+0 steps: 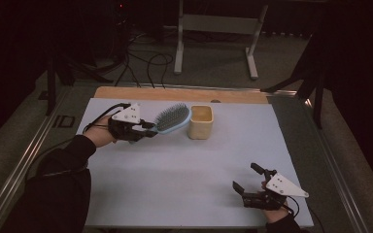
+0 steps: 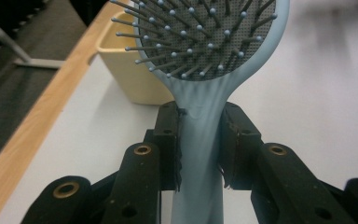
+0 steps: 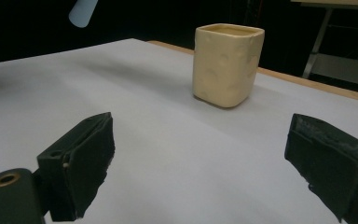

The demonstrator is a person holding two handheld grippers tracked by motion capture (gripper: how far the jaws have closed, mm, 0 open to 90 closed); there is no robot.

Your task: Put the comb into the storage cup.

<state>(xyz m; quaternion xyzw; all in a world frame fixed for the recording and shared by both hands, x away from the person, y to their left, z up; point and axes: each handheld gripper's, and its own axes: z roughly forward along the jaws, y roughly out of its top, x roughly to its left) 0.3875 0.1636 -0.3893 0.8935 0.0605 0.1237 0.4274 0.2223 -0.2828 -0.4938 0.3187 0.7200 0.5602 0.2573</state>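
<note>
A light blue hairbrush (image 1: pixel 172 119) with grey bristles hangs above the table at the back left, its head close beside a square cream cup (image 1: pixel 201 122). My left gripper (image 1: pixel 148 128) is shut on the brush's handle (image 2: pixel 200 140), both pads pressed against it. In the left gripper view the brush head (image 2: pixel 205 37) stands just in front of the cup (image 2: pixel 130 70). At the front right my right gripper (image 1: pixel 246 178) rests low over the table, open, with nothing between its fingers. The right gripper view has the cup (image 3: pixel 227 63) upright farther off and the brush's tip (image 3: pixel 83 10) at top left.
A white sheet (image 1: pixel 189 165) covers the table, with a wooden strip (image 1: pixel 175 93) along the far edge. Metal rails (image 1: pixel 24 160) run down both sides. Cables and a white frame's legs (image 1: pixel 213 43) lie on the floor beyond.
</note>
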